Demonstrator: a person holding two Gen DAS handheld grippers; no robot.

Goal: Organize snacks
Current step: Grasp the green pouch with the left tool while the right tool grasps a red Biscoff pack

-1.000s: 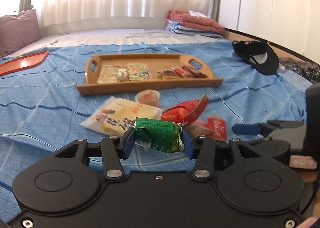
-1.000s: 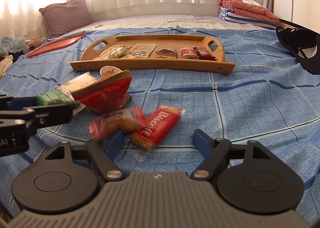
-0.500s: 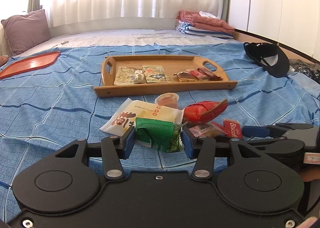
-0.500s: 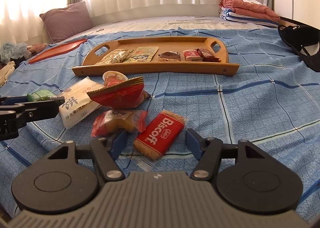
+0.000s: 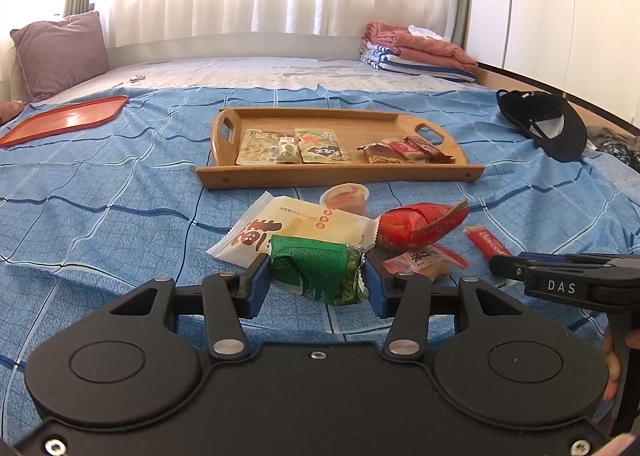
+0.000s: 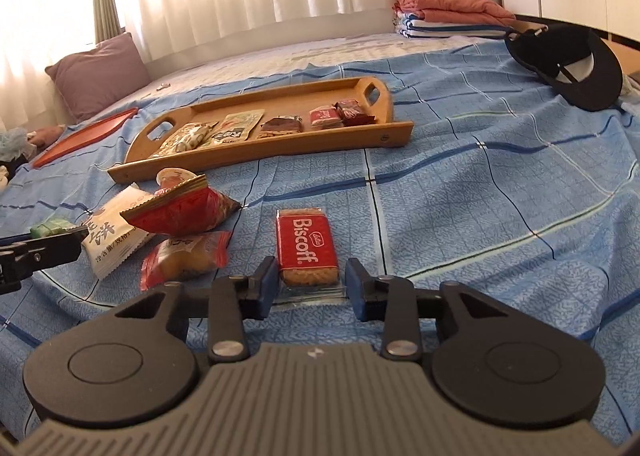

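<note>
Left claw [image 5: 318,282] clenched on green snack packet [image 5: 316,270], lifted off the bed, likely bound for the tray. Right claw [image 6: 310,284] has just been closing; Biscoff packet [image 6: 306,246] lies between its pads, whether gripped I cannot tell. Loose snacks just beyond. Wooden tray [image 6: 256,146], farther ahead, holds sorted packets in a row.

Left gripper [image 5: 318,282] clamps green snack packet [image 5: 316,270] between both jaws. White-yellow packet [image 5: 296,230] just beyond; red pouch [image 5: 420,224] beyond-right; wooden tray [image 5: 340,176] farther ahead.
</note>
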